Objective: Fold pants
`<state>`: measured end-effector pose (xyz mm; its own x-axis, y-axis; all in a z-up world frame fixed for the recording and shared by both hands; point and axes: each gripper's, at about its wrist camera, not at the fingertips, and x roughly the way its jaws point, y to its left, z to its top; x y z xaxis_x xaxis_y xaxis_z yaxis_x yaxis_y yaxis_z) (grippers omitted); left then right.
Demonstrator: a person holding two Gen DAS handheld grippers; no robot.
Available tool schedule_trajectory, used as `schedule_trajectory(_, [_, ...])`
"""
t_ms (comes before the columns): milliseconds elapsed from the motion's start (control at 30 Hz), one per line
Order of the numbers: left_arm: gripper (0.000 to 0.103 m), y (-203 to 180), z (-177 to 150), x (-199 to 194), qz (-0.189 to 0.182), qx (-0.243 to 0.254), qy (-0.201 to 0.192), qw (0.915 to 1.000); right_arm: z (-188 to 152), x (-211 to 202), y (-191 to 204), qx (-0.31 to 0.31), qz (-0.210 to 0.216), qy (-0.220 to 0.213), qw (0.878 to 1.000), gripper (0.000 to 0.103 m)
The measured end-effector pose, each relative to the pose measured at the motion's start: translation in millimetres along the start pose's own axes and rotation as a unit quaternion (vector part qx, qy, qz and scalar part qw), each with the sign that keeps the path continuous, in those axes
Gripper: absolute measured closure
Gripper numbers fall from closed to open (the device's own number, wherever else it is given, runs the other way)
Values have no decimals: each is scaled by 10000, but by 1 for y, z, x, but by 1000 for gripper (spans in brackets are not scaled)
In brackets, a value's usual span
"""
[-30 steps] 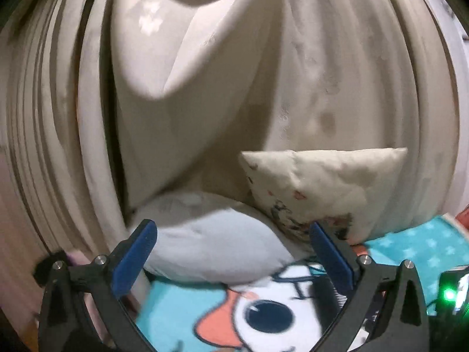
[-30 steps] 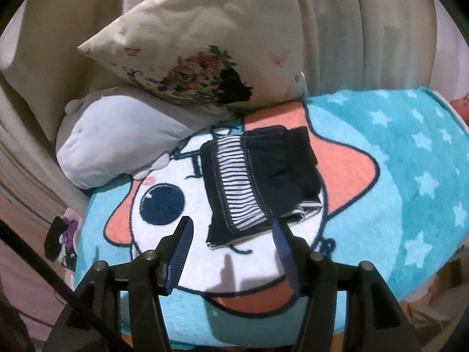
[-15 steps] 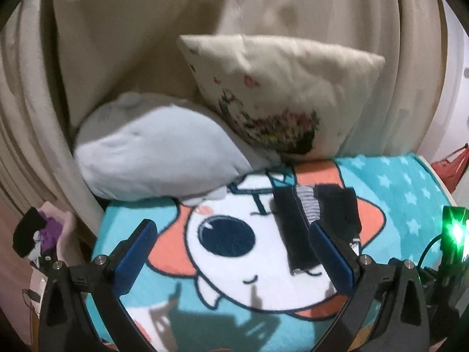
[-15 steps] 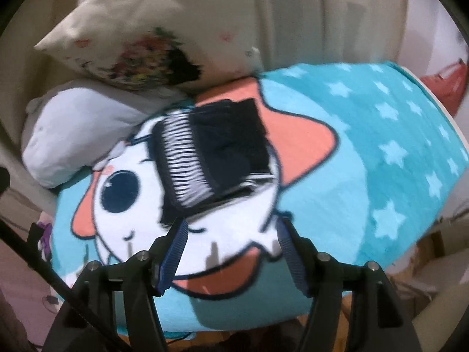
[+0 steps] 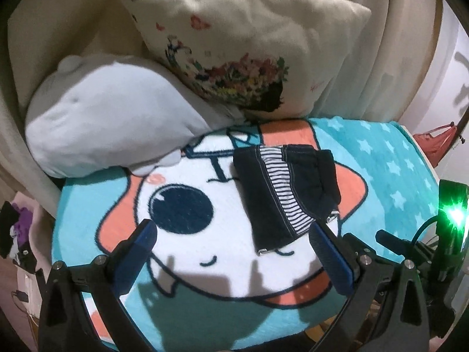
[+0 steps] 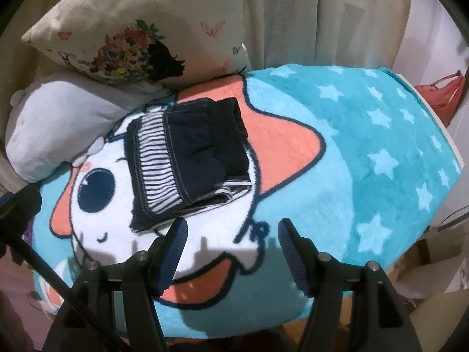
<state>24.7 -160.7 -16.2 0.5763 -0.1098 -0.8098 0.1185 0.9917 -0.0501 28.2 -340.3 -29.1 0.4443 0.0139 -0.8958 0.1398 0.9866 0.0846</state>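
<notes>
The folded pants [image 6: 187, 158] lie alone in the middle of the blanket [image 6: 366, 152], with bare blanket open on their near side and far out to the right. Behind them, a flowered pillow [image 5: 243, 47] and a pale grey cushion [image 5: 111, 117] block the way, backed by curtains [image 6: 322, 14].

Folded pants [image 5: 285, 193] laid on blanket [image 5: 390, 182], right of centre in left wrist view, left of centre in right wrist view [image 6: 187, 164]. Plush cushion [image 5: 102, 123] placed at left edge, on blanket's far end. Printed pillow [image 5: 243, 50] propped behind pants, upper centre, leaning over plush cushion; curtain [image 5: 381, 58] hung behind both. Bag [image 5: 436, 143] seen at right edge, beyond blanket. Left gripper [image 5: 234, 252] and right gripper [image 6: 231, 246] held at lower frame, before pants, nothing between jaws.
</notes>
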Motion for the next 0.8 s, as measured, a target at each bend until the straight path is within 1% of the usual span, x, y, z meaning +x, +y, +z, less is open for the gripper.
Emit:
schedule_trajectory(200, [0, 6, -2, 15, -65, -172, 275, 9995, -2, 12, 0, -35, -83, 207, 9997, 34])
schedule_trajectory(367, [0, 10, -3, 23, -150, -230, 433, 9987, -5, 16, 7, -189, -134, 266, 9994, 34])
schedule_trajectory(800, [0, 18, -8, 22, -194, -260, 557, 9979, -15, 19, 22, -303, -110, 360, 9988, 33])
